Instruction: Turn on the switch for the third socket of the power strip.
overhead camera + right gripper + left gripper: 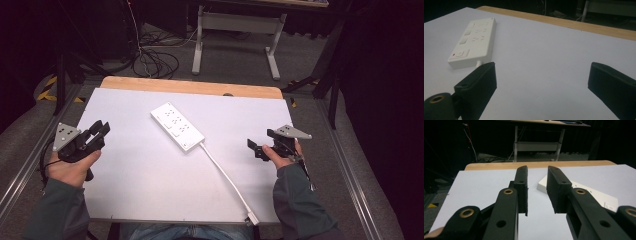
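Power strip (177,126), white and flat, lies on the table (150,170) near the middle, a little toward the far edge. It sits at a slant, one end toward the far left corner, the other toward the near right corner. Its sockets face up, and a switch with a small red mark shows at the cord end in the right gripper view. A white cord (225,175) leaves that end and runs across the white tabletop to the near edge, ending in a plug (251,218) close to the near right corner.

Left gripper (100,131) is held by a hand (72,167) at the left edge of the table, well apart from the strip. Its jaws point toward the strip and stand partly apart, released, with nothing between them.

Right gripper (256,149) is held by a hand (280,157) near the right edge. Its jaws are spread wide, released, holding nothing, above bare tabletop beside the cord.
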`<state>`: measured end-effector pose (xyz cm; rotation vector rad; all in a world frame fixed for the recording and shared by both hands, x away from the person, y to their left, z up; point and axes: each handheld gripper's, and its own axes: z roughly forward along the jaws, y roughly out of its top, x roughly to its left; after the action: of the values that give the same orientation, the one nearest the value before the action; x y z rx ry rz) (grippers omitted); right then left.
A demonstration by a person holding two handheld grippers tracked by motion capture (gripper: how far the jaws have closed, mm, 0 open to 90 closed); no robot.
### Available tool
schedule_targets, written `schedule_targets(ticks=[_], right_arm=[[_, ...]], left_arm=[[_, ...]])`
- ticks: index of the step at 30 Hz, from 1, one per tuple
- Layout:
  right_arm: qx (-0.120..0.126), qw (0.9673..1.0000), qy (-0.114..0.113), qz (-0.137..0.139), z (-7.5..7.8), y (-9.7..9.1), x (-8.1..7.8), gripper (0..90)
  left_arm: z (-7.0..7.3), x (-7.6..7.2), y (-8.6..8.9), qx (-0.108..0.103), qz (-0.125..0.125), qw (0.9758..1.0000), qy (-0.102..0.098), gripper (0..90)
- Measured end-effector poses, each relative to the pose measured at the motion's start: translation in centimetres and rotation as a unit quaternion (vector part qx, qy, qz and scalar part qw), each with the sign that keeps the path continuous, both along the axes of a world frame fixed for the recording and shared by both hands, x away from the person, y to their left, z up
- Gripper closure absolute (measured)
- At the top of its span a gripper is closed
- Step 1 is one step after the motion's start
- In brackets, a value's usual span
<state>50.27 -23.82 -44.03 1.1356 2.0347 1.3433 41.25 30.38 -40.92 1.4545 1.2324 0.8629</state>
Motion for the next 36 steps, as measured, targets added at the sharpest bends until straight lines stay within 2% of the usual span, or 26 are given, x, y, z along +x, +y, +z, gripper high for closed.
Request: schedule_targets(ticks=[6,17,27,36], right_arm=[[-0.001,1.0000,0.000,0.000,0.0,-0.1,0.0,8.5],[0.000,1.0000,0.001,0.000,0.0,-0.1,0.0,8.4],[-0.001,1.0000,-0.001,0.000,0.0,-0.1,-0.1,8.5],[-0.002,1.0000,-0.001,0.001,0.1,0.0,-0.1,8.4]], left_arm=[[0.0,-0.7,0.1,0.008,0.004,1.0000,-0.003,63.6],[-0.1,-0.9,0.4,0.005,0.008,0.9999,0.005,48.1],[-0.2,-1.1,0.6,0.005,0.013,0.9998,0.011,43.6],[-0.2,-1.3,0.9,0.000,0.016,0.9998,0.014,32.2]])
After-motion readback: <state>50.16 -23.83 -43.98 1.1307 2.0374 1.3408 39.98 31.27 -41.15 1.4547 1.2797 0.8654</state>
